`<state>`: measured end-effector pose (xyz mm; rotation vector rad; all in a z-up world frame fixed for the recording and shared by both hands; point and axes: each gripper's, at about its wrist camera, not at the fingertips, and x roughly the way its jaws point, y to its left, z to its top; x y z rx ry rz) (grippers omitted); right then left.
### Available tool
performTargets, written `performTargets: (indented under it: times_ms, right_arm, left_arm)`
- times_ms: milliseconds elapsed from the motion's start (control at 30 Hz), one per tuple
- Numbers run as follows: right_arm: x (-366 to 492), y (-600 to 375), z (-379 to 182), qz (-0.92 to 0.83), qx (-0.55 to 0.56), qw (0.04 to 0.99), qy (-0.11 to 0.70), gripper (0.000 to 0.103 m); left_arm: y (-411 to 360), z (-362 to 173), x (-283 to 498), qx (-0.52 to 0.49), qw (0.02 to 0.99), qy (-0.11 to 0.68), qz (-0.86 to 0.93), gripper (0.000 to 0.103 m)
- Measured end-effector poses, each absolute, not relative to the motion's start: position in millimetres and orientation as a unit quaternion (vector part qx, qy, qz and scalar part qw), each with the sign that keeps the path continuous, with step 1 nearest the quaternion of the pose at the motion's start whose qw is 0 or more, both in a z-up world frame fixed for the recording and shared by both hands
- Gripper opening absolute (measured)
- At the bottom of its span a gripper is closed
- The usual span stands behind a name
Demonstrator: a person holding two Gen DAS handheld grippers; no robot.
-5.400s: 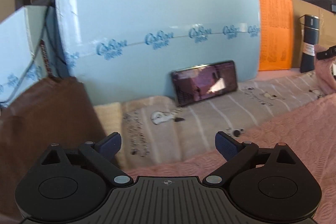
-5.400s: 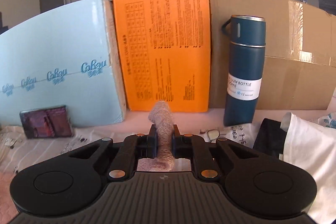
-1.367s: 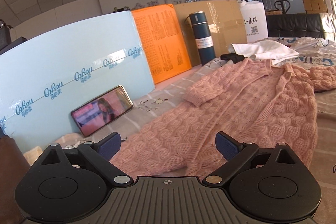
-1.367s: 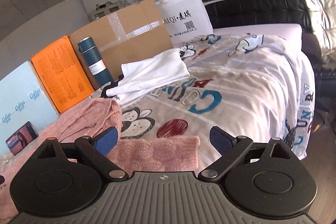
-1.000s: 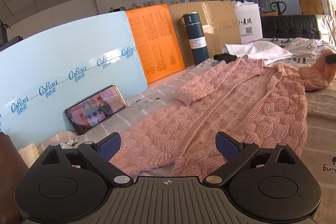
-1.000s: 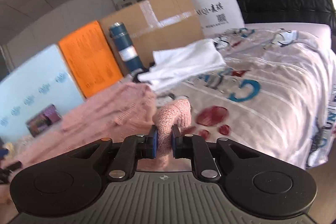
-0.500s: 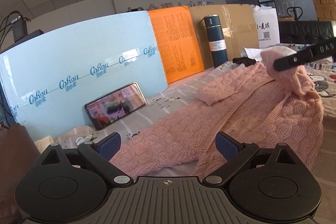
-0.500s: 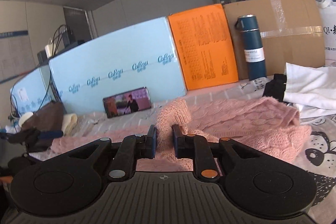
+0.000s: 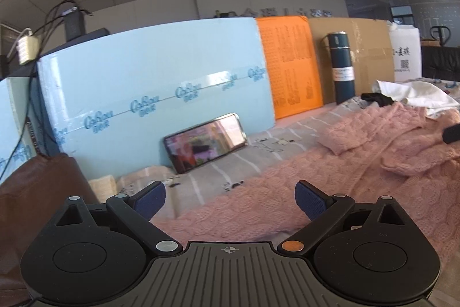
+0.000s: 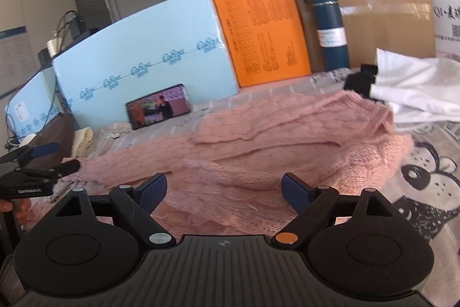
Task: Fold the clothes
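Note:
A pink cable-knit cardigan lies spread across the bed, and the left wrist view shows the same cardigan with a sleeve folded over its body. My right gripper hovers just above the knit; its jaws are opening, spread wide, with no cloth pinched between the pads. My left gripper is open over the cardigan's near left edge, holding nothing. From the right wrist view the left gripper shows at the far left, open, above the cardigan's left end.
A phone leans on a light blue foam board. An orange board, a dark blue flask and a cardboard box stand at the back. White and black clothes lie at right. A brown cushion sits at left.
My right gripper carried the pink sleeve leftwards over the cardigan and then let it go, its jaws spreading wide. My left gripper stayed open and shifted slightly.

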<state>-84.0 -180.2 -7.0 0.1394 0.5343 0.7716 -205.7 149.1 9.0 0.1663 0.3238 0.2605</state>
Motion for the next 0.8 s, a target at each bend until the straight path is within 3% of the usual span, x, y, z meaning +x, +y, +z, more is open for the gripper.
performTargets:
  times_ms: [167, 367, 533, 800]
  right_arm:
    - [-70.3, -187.4, -25.8, 0.355, 0.087, 0.883, 0.295, 0.087]
    - [-78.7, -189.2, -13.8, 0.379, 0.081, 0.884, 0.262, 0.089]
    - [-78.2, -201.7, -1.5, 0.352, 0.061, 0.904, 0.235, 0.091]
    - [-56.0, -202.7, -24.1, 0.287, 0.036, 0.910, 0.298, 0.092]
  left_arm:
    - [182.8, 16.0, -220.1, 0.022, 0.967, 0.141, 0.213, 0.100]
    - [195.8, 16.6, -222.7, -0.008, 0.963, 0.137, 0.232, 0.100]
    - [185.4, 17.0, -223.7, 0.014, 0.970, 0.131, 0.204, 0.100]
    - [145.8, 18.6, -244.8, 0.138, 0.978, 0.121, 0.102, 0.101]
